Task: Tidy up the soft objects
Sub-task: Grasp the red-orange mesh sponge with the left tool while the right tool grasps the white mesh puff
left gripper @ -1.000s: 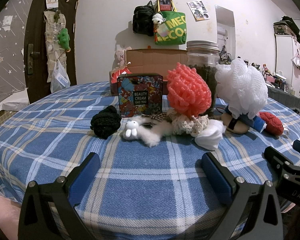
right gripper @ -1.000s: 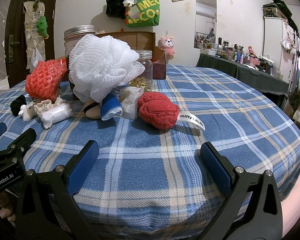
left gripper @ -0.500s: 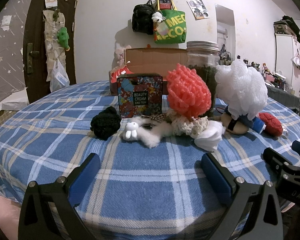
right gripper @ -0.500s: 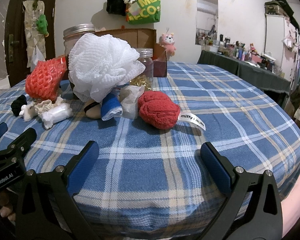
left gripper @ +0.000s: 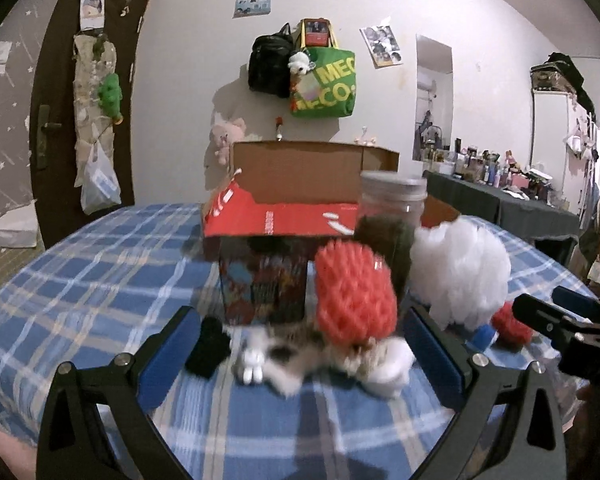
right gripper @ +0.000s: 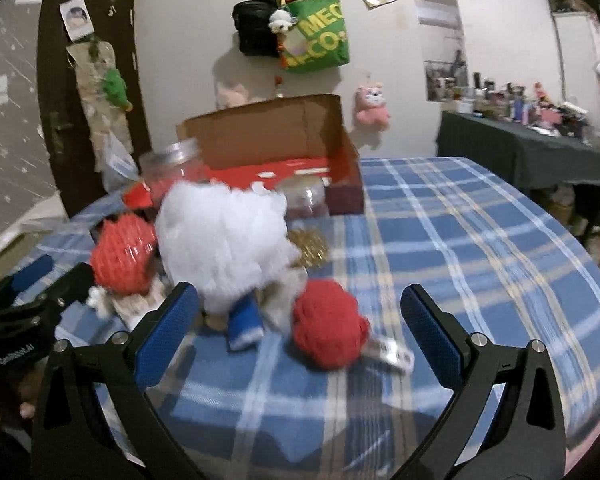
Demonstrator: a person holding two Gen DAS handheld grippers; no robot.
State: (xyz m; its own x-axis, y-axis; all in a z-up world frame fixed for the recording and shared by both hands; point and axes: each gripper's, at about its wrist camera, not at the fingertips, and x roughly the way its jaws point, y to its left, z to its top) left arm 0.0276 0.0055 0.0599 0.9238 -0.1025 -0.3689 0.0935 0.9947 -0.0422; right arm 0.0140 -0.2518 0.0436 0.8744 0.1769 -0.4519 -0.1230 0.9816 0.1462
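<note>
Both grippers have advanced to the pile, fingers wide apart, holding nothing. Left gripper (left gripper: 300,344) frames the white plush (left gripper: 276,360); right gripper (right gripper: 300,328) frames the red knit ball (right gripper: 328,330). Picking appears imminent.

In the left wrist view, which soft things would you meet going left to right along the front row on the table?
Black knitted ball → small white bunny → coral foam net → white bath pouf → red plush.
</note>
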